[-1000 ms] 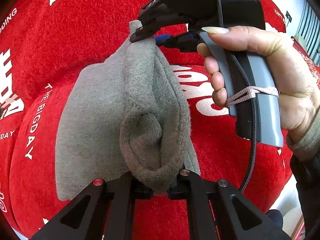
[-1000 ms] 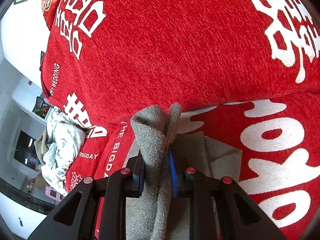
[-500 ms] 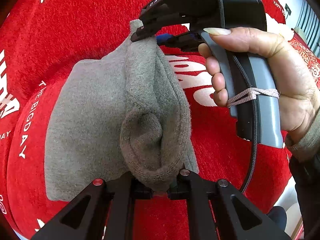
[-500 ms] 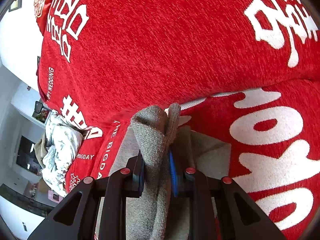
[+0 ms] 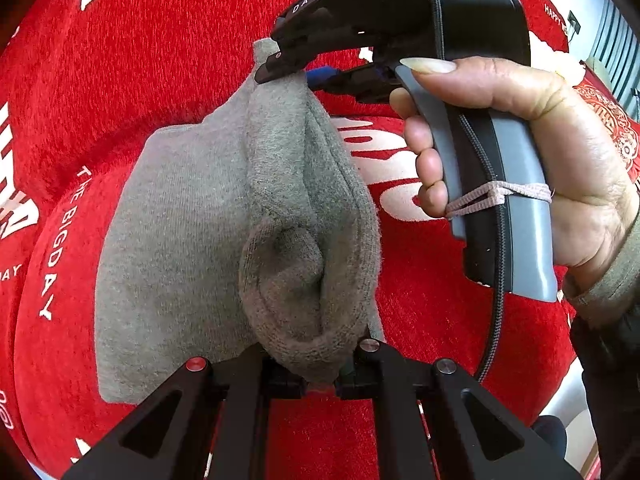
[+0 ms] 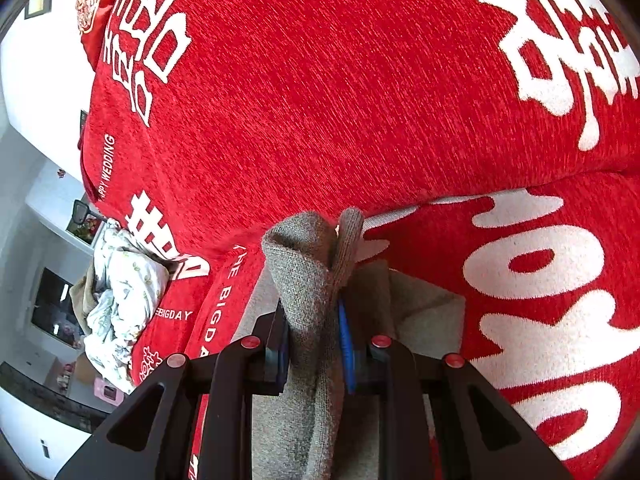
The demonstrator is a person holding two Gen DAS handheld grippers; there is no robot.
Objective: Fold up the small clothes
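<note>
Both tongs were clamped on the grey garment (image 5: 192, 240): left tongs (image 5: 320, 376) on its near edge, right tongs (image 5: 288, 68) on the far edge, lifted over the red blanket (image 5: 120, 80). Risk, imo: uneven pull slips fabric out, fold skews.

A plain grey garment (image 5: 180, 240) lies on a red cover (image 6: 320, 100) patterned with white lettering.

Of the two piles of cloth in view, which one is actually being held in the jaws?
The grey garment, pinched by both the left gripper and the right gripper. The white patterned bundle lies untouched at the sofa's far end.
</note>
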